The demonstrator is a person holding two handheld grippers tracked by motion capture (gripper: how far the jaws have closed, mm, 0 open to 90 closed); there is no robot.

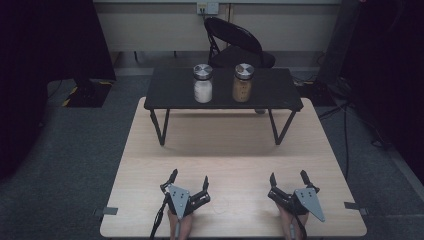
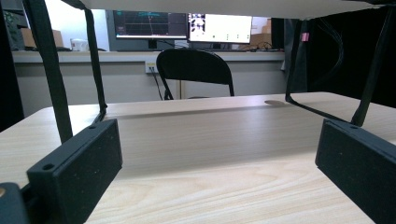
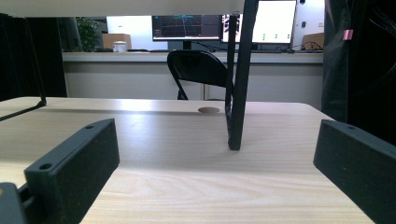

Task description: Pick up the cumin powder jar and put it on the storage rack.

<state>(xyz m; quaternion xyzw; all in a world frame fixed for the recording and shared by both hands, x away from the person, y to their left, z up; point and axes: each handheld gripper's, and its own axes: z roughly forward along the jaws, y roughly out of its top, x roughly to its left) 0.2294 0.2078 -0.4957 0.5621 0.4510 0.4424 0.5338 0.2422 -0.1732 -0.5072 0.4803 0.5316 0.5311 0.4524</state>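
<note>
Tools rest low on the tabletop [image 1: 230, 165], left tool [image 1: 188, 184] and right tool [image 1: 288, 181], jaws spread wide and empty, seemingly waiting. Ahead of them stands a small black stand [image 1: 175, 92], raising two lidded jars, white jar [image 1: 203, 83] and brown jar [image 1: 243, 82], well beyond reach.

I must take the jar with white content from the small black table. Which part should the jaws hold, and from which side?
Grip the white-filled jar around its glass body, below the metal lid, coming level from the near side with the left gripper. It stands upright and apart from the brown-filled jar, so there is probably room for open jaws either side.
</note>
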